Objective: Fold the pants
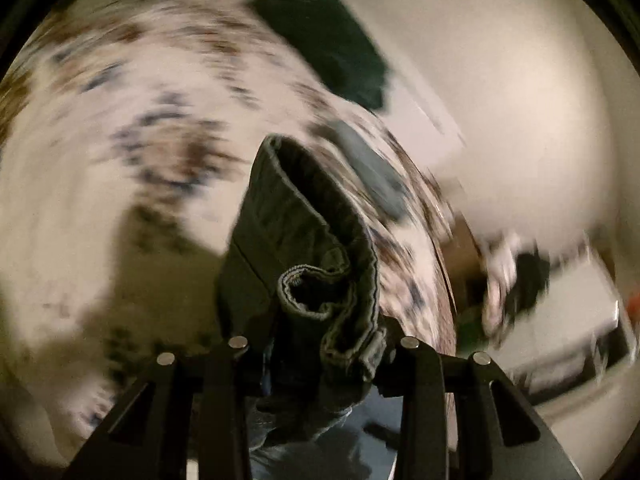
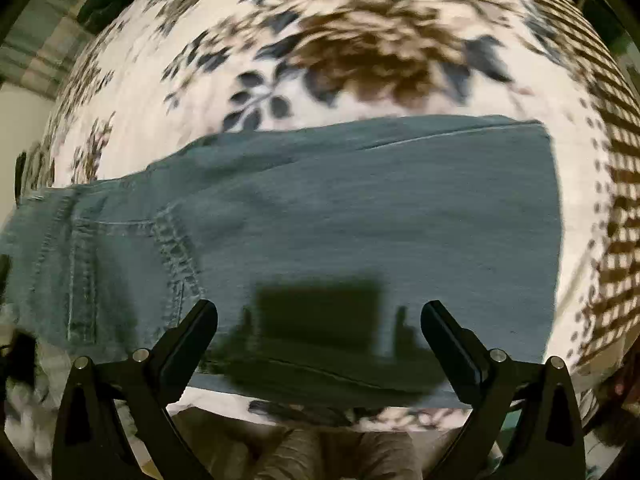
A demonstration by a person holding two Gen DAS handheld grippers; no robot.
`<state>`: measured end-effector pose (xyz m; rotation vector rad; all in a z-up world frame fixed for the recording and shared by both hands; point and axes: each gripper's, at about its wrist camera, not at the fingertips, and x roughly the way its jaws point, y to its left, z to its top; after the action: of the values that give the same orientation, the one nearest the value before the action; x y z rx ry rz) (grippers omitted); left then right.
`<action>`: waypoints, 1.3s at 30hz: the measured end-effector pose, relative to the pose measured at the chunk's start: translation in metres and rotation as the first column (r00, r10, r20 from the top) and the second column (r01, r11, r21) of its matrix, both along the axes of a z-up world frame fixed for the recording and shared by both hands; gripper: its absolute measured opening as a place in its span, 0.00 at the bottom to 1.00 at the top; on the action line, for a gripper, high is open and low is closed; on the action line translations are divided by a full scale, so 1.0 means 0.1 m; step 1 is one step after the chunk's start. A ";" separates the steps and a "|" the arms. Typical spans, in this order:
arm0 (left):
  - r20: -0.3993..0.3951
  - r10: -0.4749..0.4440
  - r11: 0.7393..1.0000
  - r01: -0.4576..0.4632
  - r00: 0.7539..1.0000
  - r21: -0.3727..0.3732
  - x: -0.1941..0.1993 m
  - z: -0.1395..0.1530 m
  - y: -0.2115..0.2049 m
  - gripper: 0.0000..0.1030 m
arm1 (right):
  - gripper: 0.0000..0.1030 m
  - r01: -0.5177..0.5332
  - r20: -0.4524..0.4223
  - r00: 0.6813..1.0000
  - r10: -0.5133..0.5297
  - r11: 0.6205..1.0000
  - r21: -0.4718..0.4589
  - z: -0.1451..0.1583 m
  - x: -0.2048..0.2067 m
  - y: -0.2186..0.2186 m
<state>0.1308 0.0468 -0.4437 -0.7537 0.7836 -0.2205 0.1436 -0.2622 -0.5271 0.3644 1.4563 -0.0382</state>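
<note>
Bed (image 2: 360, 40) under floral white-brown-blue cover; plain pale wall (image 1: 500, 80) behind; dim, warm light; heavy motion blur.

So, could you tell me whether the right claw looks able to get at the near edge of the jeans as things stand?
Probably yes: the right claw is open and holds nothing, and the jeans lie flat on the floral bedspread just ahead, with nothing between.

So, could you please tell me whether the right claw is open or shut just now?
Open. The right claw has its fingers spread wide above the jeans, gripping nothing.
</note>
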 end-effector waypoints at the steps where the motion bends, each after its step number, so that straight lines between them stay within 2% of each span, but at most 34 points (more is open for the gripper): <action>1: 0.002 -0.052 0.999 0.052 0.999 0.010 -0.01 0.02 -0.23 0.30 | 1.00 0.016 0.003 1.000 -0.016 1.000 -0.001 0.02 -0.02 -0.08; 3: -0.018 -0.142 0.990 0.142 0.990 0.025 0.03 -0.02 -0.68 0.30 | 1.00 0.049 0.008 0.999 -0.049 0.999 -0.009 0.06 -0.06 -0.26; 6: -0.068 -0.255 0.961 0.260 0.965 0.089 0.11 -0.19 -1.28 0.30 | 1.00 0.092 0.016 0.996 -0.092 0.995 -0.027 0.12 -0.14 -0.53; 9: -0.187 -0.345 0.901 0.380 0.920 0.207 0.19 -0.50 -1.84 0.30 | 1.00 0.126 0.023 0.992 -0.125 0.991 -0.043 0.17 -0.22 -0.75; 10: -0.241 -0.355 0.880 0.410 0.903 0.239 0.24 -0.60 -1.97 0.31 | 1.00 0.135 0.024 0.991 -0.134 0.990 -0.049 0.18 -0.24 -0.82; 11: -0.280 -0.354 0.871 0.424 0.893 0.250 0.30 -0.67 -2.01 0.33 | 1.00 0.144 0.023 0.989 -0.143 0.988 -0.057 0.19 -0.26 -0.90; 13: -0.351 -0.342 0.860 0.441 0.872 0.258 0.35 -0.77 -2.07 0.36 | 1.00 0.161 0.022 0.987 -0.160 0.985 -0.067 0.21 -0.29 -1.03; 16: -0.394 -0.334 0.847 0.456 0.856 0.273 0.31 -0.74 -2.17 0.41 | 1.00 0.185 0.028 0.983 -0.184 0.981 -0.057 0.22 -0.31 -1.20; 19: -0.424 -0.322 0.845 0.459 0.846 0.275 0.36 -0.65 -2.19 0.44 | 1.00 0.196 0.033 0.980 -0.195 0.980 -0.045 0.21 -0.30 -1.30; 21: -0.434 -0.306 0.842 0.454 0.847 0.292 0.33 -0.60 -2.17 0.53 | 1.00 0.201 0.032 0.979 -0.200 0.979 -0.029 0.19 -0.26 -1.33; 22: -0.437 -0.294 0.842 0.447 0.850 0.303 0.33 -0.57 -2.16 0.60 | 1.00 0.202 0.034 0.979 -0.201 0.979 -0.023 0.19 -0.25 -1.32; 27: -0.433 -0.231 0.858 0.393 0.871 0.332 0.29 -0.30 -1.97 0.74 | 1.00 0.197 0.060 0.978 -0.198 0.980 0.027 0.27 -0.12 -1.31; 29: -0.437 -0.200 0.851 0.376 0.877 0.367 0.28 -0.22 -1.87 0.82 | 1.00 0.192 0.067 0.978 -0.196 0.980 0.059 0.31 -0.07 -1.29; 33: -0.447 -0.104 0.816 0.333 0.889 0.473 0.33 -0.27 -1.60 0.82 | 1.00 0.156 0.077 0.983 -0.167 0.979 0.132 0.29 0.10 -1.22; 34: -0.465 -0.063 0.804 0.320 0.883 0.500 0.36 -0.35 -1.48 0.82 | 1.00 0.144 0.073 0.985 -0.155 0.979 0.143 0.26 0.14 -1.18; 39: -0.523 0.067 0.793 0.272 0.850 0.544 0.51 -0.68 -1.04 0.82 | 1.00 0.042 0.032 0.998 -0.048 0.983 0.180 -0.05 0.46 -0.91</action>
<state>0.1817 -0.0576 -0.5121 -0.1364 1.3383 0.1524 0.1895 -0.3529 -0.5326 0.5431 1.4198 0.0635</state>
